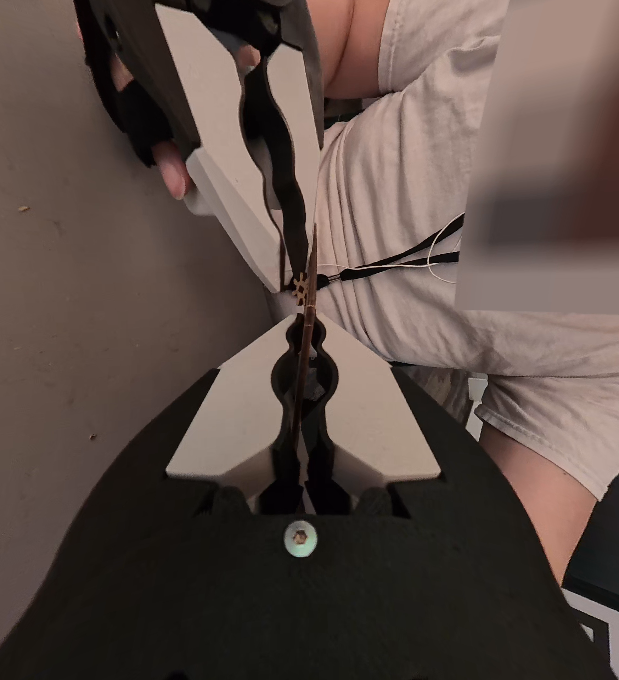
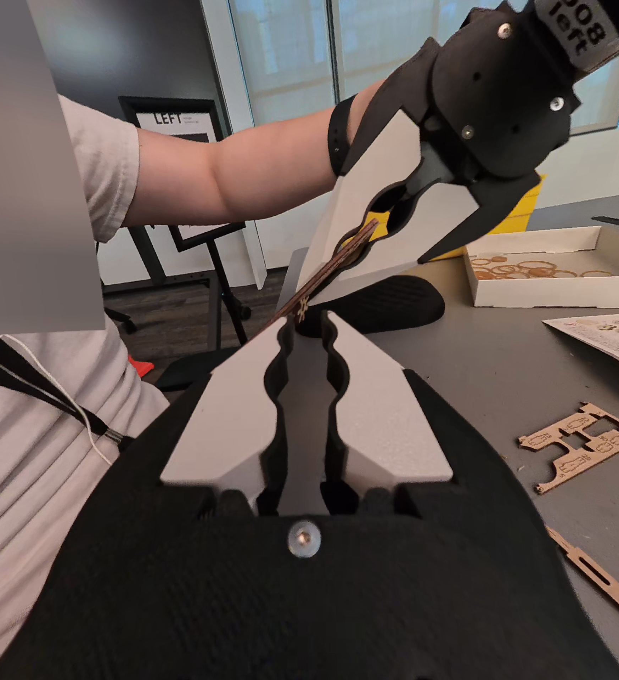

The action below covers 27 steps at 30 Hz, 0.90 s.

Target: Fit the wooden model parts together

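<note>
My left gripper (image 1: 306, 320) is shut on a thin brown wooden plate (image 1: 313, 257), seen edge-on and sticking out past its white fingertips. In the right wrist view the left gripper (image 2: 306, 298) reaches in from the upper right with the plate (image 2: 355, 244) between its fingers. My right gripper (image 2: 306, 318) holds a small pale wooden gear (image 2: 303, 309) at its tips, jaws slightly apart around it. In the left wrist view the right gripper (image 1: 289, 287) comes down from above and the gear (image 1: 300, 289) touches the plate's side. Both are held in the air, above the table's near edge.
The grey table (image 2: 466, 386) lies to the right. It bears a white tray (image 2: 539, 290) of wooden rings, an instruction sheet (image 2: 613, 338), a punched-out wooden sheet (image 2: 580, 445) and a slotted strip (image 2: 602, 585). A black chair armrest (image 2: 385, 301) is behind the grippers. A person's torso is close on the left. Left and right tips are no more than a few centimetres apart.
</note>
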Available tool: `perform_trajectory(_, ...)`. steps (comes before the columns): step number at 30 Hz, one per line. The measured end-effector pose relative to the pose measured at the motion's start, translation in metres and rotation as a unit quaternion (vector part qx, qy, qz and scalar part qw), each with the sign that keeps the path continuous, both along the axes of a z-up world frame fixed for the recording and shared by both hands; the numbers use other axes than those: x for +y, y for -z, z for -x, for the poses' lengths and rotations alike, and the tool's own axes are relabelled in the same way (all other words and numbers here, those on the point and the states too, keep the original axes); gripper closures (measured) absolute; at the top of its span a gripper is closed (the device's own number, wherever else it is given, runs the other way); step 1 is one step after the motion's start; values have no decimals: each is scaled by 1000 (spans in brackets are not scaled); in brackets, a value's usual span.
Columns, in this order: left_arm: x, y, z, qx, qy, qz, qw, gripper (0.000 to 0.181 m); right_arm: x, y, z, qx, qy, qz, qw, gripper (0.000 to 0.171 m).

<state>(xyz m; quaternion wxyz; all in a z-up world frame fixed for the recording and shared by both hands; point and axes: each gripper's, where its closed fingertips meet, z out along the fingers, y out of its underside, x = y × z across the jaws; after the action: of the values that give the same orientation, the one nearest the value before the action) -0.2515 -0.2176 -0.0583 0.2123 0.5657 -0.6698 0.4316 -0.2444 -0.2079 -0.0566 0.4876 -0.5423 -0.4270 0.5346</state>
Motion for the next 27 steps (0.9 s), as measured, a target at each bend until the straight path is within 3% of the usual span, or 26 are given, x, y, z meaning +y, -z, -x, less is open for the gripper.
perform_trajectory(6, 3, -13, -3, -27, -19, 19, 999, 180, -1, -16, -4, 36, 34, -10, 999, 170)
perform_trajectory(17, -1, -24, -11, -49, -47, 73, 995, 180, -8, -18, -5, 80, -24, 74, 994, 159)
perform_trajectory(27, 1, -46, -17, -125, -60, 114, 984, 181, 0, -46, -17, 187, 31, 67, 980, 157)
